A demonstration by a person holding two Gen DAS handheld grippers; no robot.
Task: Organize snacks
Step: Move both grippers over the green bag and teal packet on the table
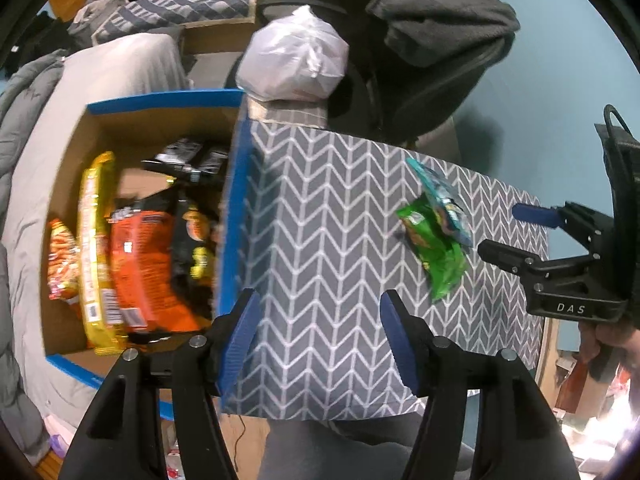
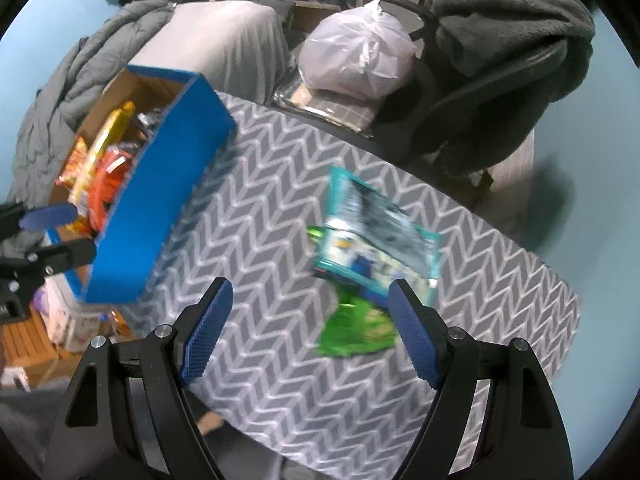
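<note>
Right claw [image 2: 310, 330] spread, empty; teal packet [image 2: 376, 236] atop green packet [image 2: 360, 330], axes seemingly crossed.

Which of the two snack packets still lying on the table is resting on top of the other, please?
The teal packet lies on top. It overlaps the upper end of the green packet, which lies flat on the grey patterned table beneath it.

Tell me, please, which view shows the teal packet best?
The right wrist view: the teal packet lies broad and close there, overlapping the green packet, though blurred. The left wrist view shows it small, far off and foreshortened.
</note>
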